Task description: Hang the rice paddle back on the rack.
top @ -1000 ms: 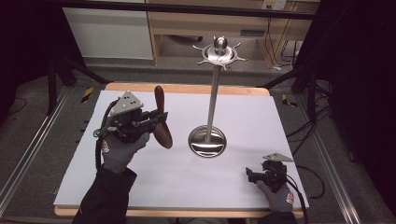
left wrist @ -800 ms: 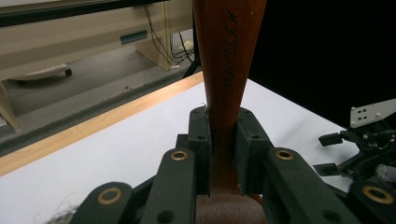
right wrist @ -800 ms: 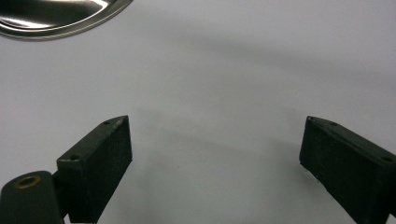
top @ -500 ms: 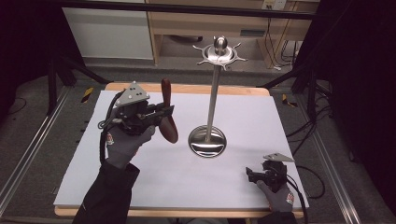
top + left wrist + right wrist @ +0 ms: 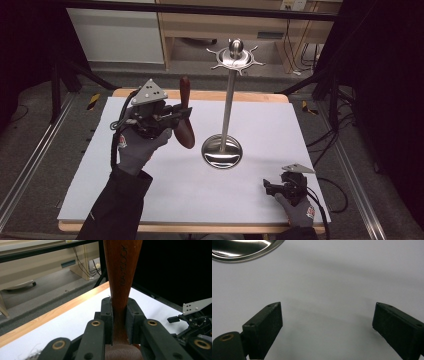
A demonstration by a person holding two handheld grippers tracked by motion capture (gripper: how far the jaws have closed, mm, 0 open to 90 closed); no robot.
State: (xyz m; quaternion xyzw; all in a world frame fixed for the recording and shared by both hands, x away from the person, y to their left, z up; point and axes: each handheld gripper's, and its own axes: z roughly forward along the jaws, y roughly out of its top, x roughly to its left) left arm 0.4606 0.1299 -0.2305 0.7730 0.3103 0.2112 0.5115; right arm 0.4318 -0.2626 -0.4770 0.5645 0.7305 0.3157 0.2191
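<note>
White paper covers the table, with a shiny metal stand in the middle. From above, the left gripper holds a brown wooden spoon up in the air, handle pointing up, left of the stand. Its own camera shows more: both jaws squeeze the handle tight (letters are burned into the wood). The right gripper sits low near the front edge, jaws wide apart with nothing between them.

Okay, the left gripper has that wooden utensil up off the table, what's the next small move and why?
Probably carry the wooden utensil up toward the hooks on the stand's top ring. The left gripper is shut on its handle, nearly upright and well below the ring; the right gripper rests open on the table.
</note>
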